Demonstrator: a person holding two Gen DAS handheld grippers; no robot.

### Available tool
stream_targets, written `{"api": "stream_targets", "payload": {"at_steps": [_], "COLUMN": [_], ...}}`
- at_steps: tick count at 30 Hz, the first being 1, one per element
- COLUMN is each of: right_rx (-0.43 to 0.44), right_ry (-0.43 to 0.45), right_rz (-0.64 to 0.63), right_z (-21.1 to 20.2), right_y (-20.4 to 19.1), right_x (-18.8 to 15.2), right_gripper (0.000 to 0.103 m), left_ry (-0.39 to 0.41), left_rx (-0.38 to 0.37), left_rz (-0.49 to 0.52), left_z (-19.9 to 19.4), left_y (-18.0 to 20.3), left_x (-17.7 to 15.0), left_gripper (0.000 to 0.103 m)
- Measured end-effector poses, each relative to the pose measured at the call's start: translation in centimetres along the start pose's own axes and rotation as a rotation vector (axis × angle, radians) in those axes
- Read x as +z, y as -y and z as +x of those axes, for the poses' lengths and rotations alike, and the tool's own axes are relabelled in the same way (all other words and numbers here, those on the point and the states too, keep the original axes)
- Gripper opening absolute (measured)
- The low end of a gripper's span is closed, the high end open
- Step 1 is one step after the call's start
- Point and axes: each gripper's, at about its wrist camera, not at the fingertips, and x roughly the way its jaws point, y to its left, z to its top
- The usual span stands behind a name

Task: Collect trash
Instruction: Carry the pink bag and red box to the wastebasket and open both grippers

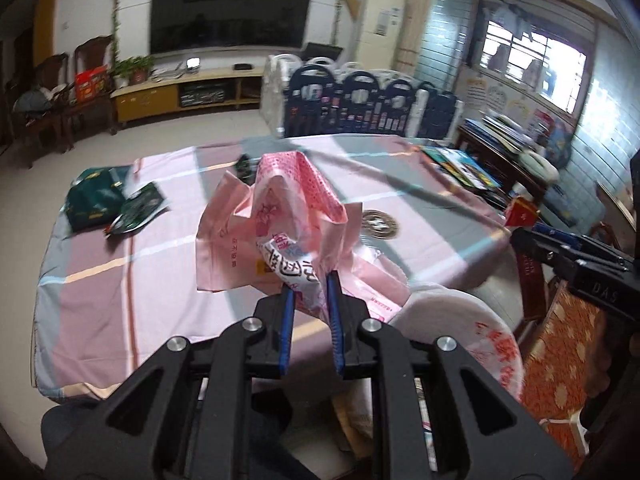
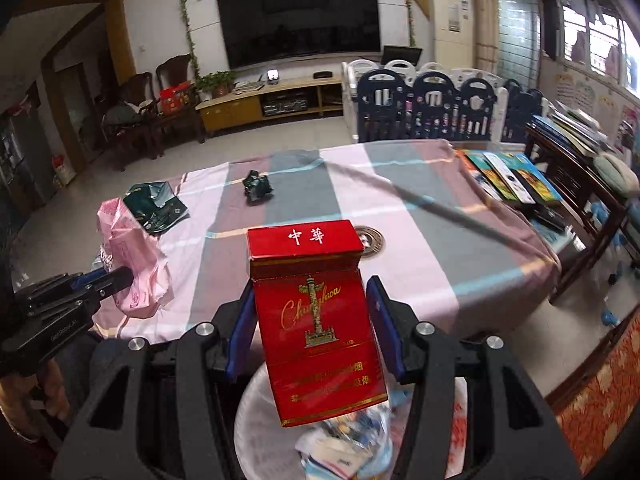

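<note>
Trash is what I'm carrying in both grippers, and the bin (image 2: pixel 256 412), lined in white, fills the bottom centre of the right wrist view, directly under the load. Behind it the table (image 2: pixel 420 216) with its striped cloth spans the middle of the frame. A green wrapper (image 2: pixel 154 206) at left and a small crumpled green scrap (image 2: pixel 258 189) near centre lie on it, not yet collected.

My right gripper (image 2: pixel 312 320) holds the red cigarette pack (image 2: pixel 316 320) at a middling width, blue pads just at its sides, the pack hanging tilted over the bin mouth. I'd open these jaws fully and let it fall straight; it already looks loosely held, so no shaking is needed.

My left gripper (image 1: pixel 310 300) is pinched narrow on the pink plastic bag (image 1: pixel 272 216), which billows above the fingers in the centre of the left view. I judge it is short of the bin (image 1: pixel 460 320) at lower right, so I'd bring it over the rim before letting go, since light film drifts.
</note>
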Motion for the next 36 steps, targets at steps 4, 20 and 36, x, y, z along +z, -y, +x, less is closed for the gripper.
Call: {"api": "stream_targets", "payload": {"at_steps": [4, 20, 36], "right_rx": [0.021, -0.044, -0.096], "right_ry": [-0.047, -0.011, -0.132], "right_rz": [0.056, 0.21, 0.221], "right_z": [-1.8, -5.5, -2.6], "right_y": [1.9, 8.6, 7.9], "right_x": [-3.2, -7.0, -8.2], "right_gripper": [0.053, 0.053, 0.075], "left_ry": [-0.025, -0.22, -0.216], "left_rx": [-0.079, -0.271, -0.189], "left_rz": [0.081, 0.237, 0.044], "left_z": [-0.5, 2.9, 3.5], "left_y": [4.8, 12.8, 7.9], "left_x": [-1.0, -5.5, -4.9], "left_gripper": [0.017, 0.026, 0.072]}}
